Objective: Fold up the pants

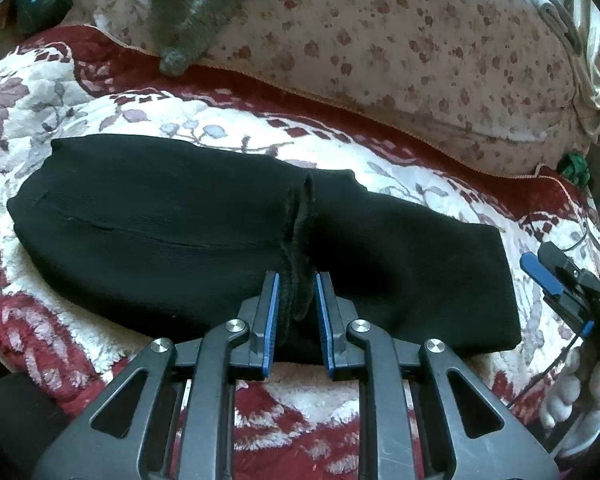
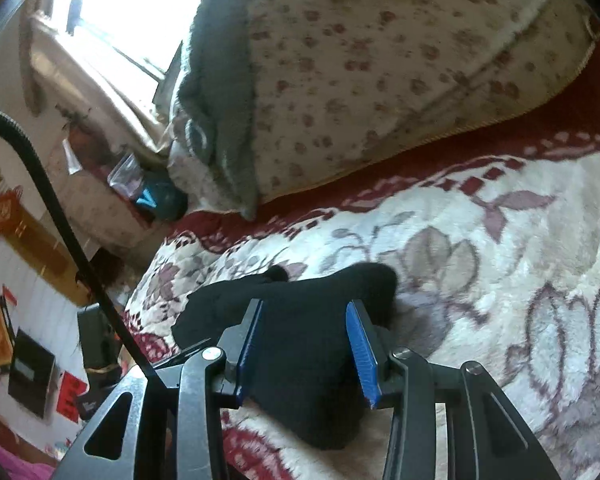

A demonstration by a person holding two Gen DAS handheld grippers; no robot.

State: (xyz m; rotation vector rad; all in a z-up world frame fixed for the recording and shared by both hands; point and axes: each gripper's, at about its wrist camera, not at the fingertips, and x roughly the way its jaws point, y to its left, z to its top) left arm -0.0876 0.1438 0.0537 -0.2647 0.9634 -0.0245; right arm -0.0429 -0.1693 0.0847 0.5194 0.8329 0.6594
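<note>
Currently the left gripper (image 1: 296, 312) sits at the near edge of the black pants (image 1: 160, 220). Its blue-padded fingers (image 1: 272, 316) stand a little apart, one on each side of a raised ridge of cloth. Whether the pads actually press that ridge cannot be told; a narrow gap shows on at least one side.

The right gripper (image 2: 304, 344) has its jaws spread wide, straddling the end of the pants (image 2: 300, 340) without squeezing it. In the left wrist view this same tool appears at the right edge of the frame, just beside the right-hand end of the garment.

The pants lie on the floral blanket (image 1: 40, 92) as a compact, elongated bundle running left to right. An edge of cloth crosses the bundle near its middle, where one layer ends on top of another. Judgement: at least one lengthwise fold and one end-over fold are already in place, so the task is well advanced. Remaining work is probably one more fold to shorten the bundle, or flattening the raised ridge.

Beyond the pants, a spotted quilt (image 1: 380, 60) is heaped along the far side of the blanket. A grey knitted item (image 1: 196, 8) lies over it.
</note>
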